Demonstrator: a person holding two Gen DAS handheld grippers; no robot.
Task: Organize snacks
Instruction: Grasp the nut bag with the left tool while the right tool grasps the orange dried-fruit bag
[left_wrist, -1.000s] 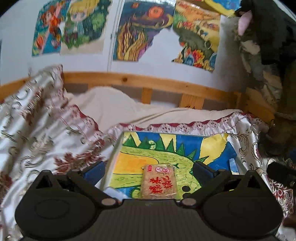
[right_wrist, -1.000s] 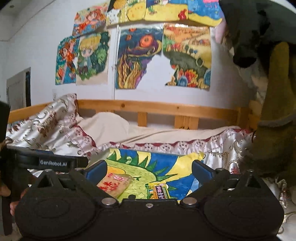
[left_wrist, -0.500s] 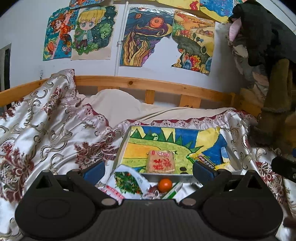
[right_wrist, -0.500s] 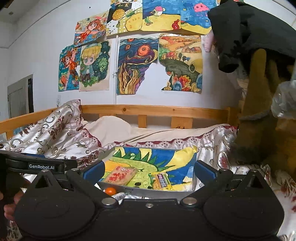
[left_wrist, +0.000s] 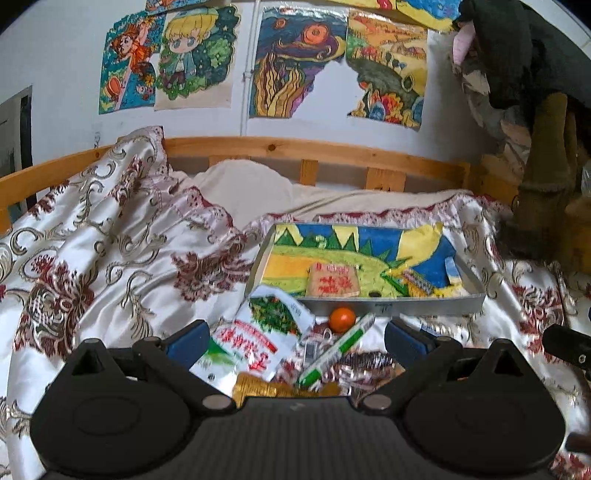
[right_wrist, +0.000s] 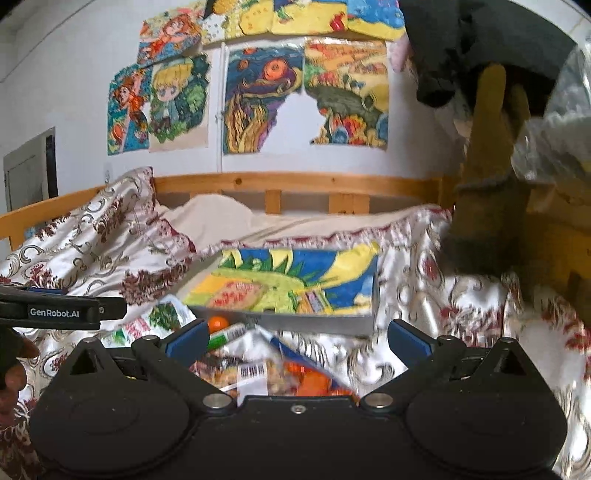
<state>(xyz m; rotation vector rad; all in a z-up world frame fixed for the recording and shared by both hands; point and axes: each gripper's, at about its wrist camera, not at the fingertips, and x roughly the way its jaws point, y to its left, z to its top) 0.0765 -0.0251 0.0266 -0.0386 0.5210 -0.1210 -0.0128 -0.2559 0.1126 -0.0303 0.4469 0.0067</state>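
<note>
A shallow metal tray (left_wrist: 424, 305) lined with a bright drawing lies on the bed; it also shows in the right wrist view (right_wrist: 295, 320). In it lie a tan snack packet with red print (left_wrist: 333, 281) and a striped bar (left_wrist: 417, 281). In front of the tray lies a loose pile: a white and green bag (left_wrist: 258, 332), a small orange ball (left_wrist: 342, 319), a green and white stick pack (left_wrist: 338, 350) and a gold wrapper (left_wrist: 255, 389). My left gripper (left_wrist: 295, 341) is open and empty over the pile. My right gripper (right_wrist: 295, 341) is open and empty over an orange packet with a barcode (right_wrist: 280, 376).
A satin floral bedspread (left_wrist: 110, 266) covers the bed, bunched high on the left. A wooden rail (left_wrist: 295, 147) and a wall of drawings stand behind. Dark hanging clothes and plush (left_wrist: 535, 110) crowd the right side. The left gripper's body (right_wrist: 55, 310) shows at the right view's left edge.
Both grippers have pulled back from the tray toward me. The tan packet stays in the tray, and the pile of loose snacks in front of it has come into view.
</note>
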